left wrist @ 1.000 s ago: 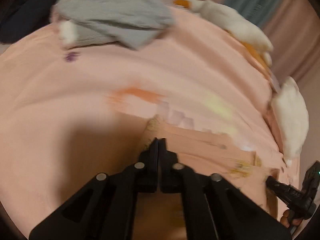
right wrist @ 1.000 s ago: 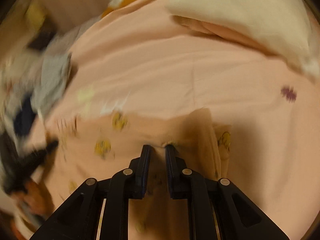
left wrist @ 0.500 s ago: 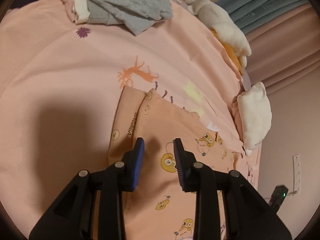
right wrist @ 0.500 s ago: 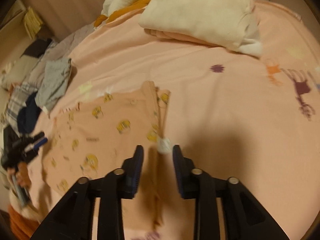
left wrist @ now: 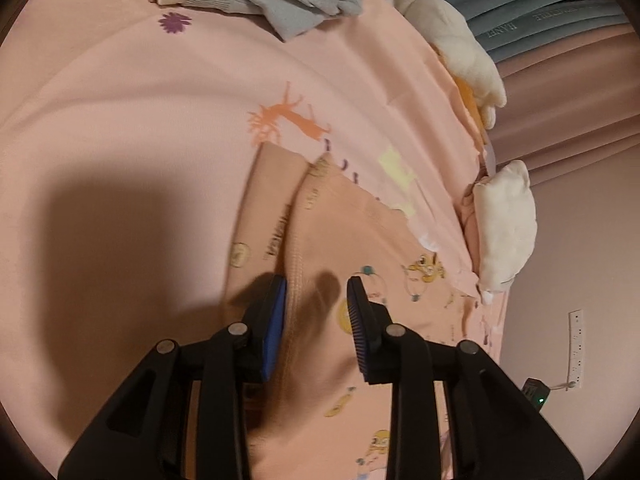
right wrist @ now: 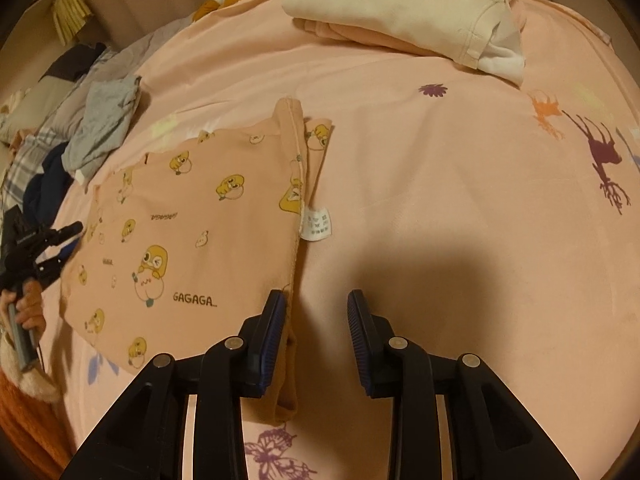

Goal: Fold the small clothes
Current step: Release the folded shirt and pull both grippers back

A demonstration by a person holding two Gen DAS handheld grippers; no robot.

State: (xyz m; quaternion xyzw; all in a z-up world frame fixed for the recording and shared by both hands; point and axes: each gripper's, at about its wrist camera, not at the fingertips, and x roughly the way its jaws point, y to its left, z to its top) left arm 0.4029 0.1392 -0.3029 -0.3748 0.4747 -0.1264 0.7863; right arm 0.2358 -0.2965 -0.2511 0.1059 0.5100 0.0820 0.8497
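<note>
Looking down: we see both grippers hanging over a pink bedsheet [right wrist: 460, 208] with a small peach garment [right wrist: 192, 216] spread flat on it.
Left gripper [left wrist: 316, 312]: we hold it with the jaws parted; they have just been opening, and the blue pads press on nothing, though the garment [left wrist: 360, 248] lies below and between them.
Left fingers: the left pad [left wrist: 274, 328] sits just beside a stitched seam of the garment; whether it touches the cloth we cannot tell.
Right gripper [right wrist: 316, 328]: its jaws stand apart too, having just been opening; bare sheet shows in the gap, and nothing is clamped.
Right fingers: the left pad [right wrist: 272, 336] hangs over the garment's near right edge.
Garment: it lies left of the right gripper, printed with yellow cartoon figures and the word GAGAGA, with its right edge folded over.
Care label [right wrist: 318, 224]: white, sticking out from the folded edge onto the sheet.
Person's hand [right wrist: 24, 304]: at the far left of the right wrist view, we see it grasping the other gripper's handle.
Grey clothes [right wrist: 104, 124]: heaped at the left, beyond the garment.
Cream folded pile [right wrist: 404, 8]: at the far side of the bed, well apart from the garment.
Curtain [left wrist: 560, 92]: pink folds beyond the bed in the left wrist view.
</note>
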